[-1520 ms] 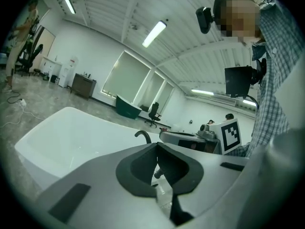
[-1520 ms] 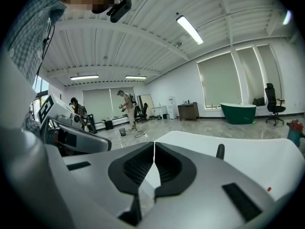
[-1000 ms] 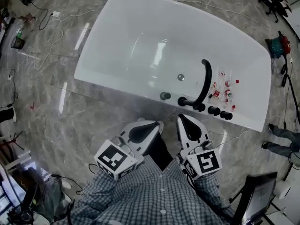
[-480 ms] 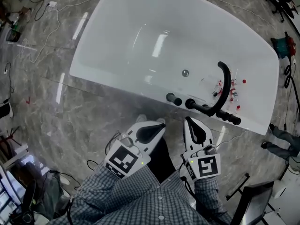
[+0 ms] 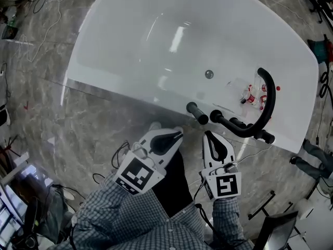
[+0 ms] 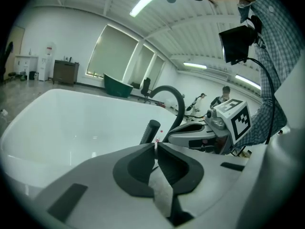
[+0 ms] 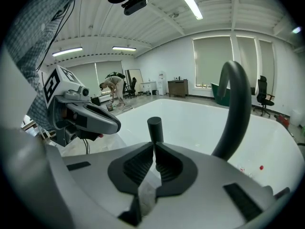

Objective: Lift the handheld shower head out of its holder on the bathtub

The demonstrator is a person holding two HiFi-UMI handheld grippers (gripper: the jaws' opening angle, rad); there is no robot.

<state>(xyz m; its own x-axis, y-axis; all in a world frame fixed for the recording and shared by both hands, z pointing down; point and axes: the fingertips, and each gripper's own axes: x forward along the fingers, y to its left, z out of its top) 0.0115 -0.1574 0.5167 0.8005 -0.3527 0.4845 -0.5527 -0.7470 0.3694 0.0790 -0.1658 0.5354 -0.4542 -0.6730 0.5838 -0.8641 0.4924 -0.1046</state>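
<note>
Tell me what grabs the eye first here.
A big white tub fills the head view, with a black arched spout on its near rim at right. Left of the spout, the black shower head stands upright on that rim. The left tool and right tool hang shut and empty just short of it.

The head camera is looking steeply down from above the person onto the whole bathtub (image 5: 156, 30), with the left gripper (image 5: 179, 134) and right gripper (image 5: 208, 135) at the frame's bottom. Each gripper camera is riding low behind its own jaws, close to the bathtub's near rim, facing across the basin into the room. All three are sharing the upright black handle (image 5: 197, 113) and the curved black pipe (image 5: 266, 100); each gripper camera is also catching the other gripper.
</note>
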